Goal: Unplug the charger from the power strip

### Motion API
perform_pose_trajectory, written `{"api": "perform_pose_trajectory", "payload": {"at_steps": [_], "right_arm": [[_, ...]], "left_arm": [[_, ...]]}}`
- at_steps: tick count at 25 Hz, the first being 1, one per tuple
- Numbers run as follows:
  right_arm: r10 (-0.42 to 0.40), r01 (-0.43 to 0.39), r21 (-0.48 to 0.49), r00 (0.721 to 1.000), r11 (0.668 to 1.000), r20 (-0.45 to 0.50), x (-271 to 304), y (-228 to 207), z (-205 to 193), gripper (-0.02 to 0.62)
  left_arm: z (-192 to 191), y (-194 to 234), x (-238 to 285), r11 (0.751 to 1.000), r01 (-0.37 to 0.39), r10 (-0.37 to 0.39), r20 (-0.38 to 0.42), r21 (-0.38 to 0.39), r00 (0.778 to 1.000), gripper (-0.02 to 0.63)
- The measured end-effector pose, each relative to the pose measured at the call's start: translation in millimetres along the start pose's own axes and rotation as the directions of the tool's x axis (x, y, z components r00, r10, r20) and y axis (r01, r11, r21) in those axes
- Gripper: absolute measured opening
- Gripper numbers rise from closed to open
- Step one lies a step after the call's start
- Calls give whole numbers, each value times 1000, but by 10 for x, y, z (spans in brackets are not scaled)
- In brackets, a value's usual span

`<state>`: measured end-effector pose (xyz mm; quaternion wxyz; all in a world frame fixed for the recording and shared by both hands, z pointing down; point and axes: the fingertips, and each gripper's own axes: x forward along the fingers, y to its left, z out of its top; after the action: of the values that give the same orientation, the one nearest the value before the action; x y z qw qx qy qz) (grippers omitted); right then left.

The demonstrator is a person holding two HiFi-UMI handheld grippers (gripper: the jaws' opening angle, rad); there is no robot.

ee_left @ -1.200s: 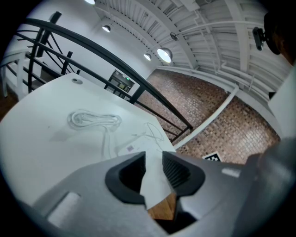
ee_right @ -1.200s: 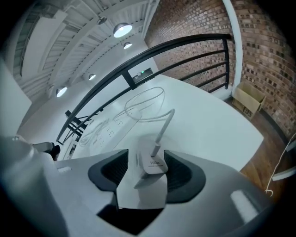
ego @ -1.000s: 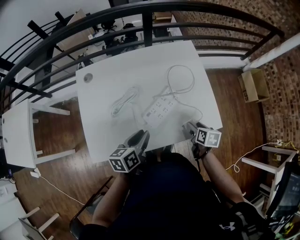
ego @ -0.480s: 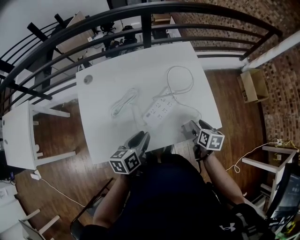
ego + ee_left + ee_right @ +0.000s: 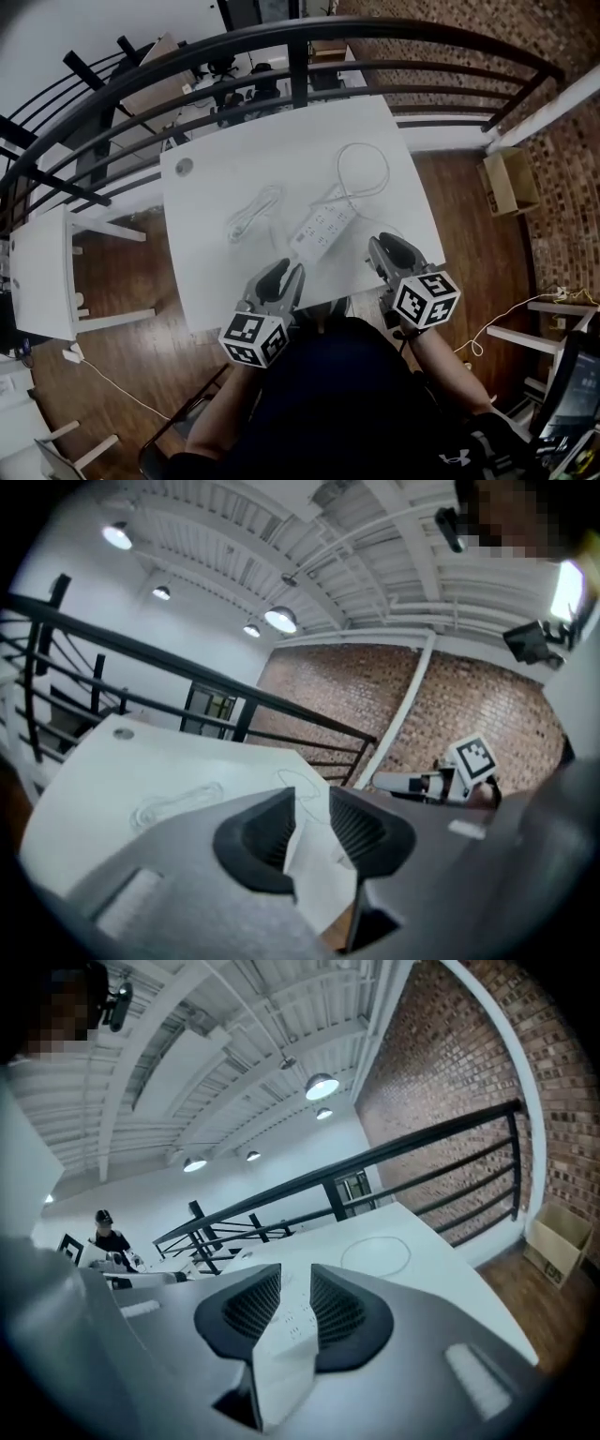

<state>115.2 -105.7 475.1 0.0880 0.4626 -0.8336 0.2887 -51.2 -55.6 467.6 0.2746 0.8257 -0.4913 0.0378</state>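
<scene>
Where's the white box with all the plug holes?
In the head view, the power strip lies near the middle of the white table, with a coiled cable to its left and its own looped cord just beyond it.

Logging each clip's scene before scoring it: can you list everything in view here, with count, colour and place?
Table: one, white, in front of the person.
Power strip: one, white, mid-table, lying diagonally.
Looped cord: one, white, beyond the power strip.
Coiled cable: one, white, left of the power strip, apart from it.
Round disc: one, grey, table's far left corner.
Railing: one, black, beyond the table.
Cardboard box: one, brown, on the floor at right.
Side table: one, white, at left.
Left gripper: one, grey, open, empty, at the table's near edge.
Right gripper: one, grey, jaws apart but have just been closing, nothing between them.
</scene>
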Motion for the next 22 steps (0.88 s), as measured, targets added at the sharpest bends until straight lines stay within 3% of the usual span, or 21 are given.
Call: {"api": "perform_pose_trajectory", "payload": {"at_steps": [4,7,13,22], "right_arm": [[75,-62,-180,995,982,65,-60,427,301,77],[127,-92,-283,986,955,109,-122,715,463,53],[164,-94,-365,972,926,166,-196,910,502,14],[170,-90,-370,967,925,190,-213,949,529,12]], "left_arm": [[325,-264,-69,968,9,-27,69,251,997,117],[492,-441,-136,941,17,-56,106,337,993,117],[627,-623,-217,945,43,-85,116,323,990,94],[599,-617,-217,947,50,-89,110,317,990,84]]}}
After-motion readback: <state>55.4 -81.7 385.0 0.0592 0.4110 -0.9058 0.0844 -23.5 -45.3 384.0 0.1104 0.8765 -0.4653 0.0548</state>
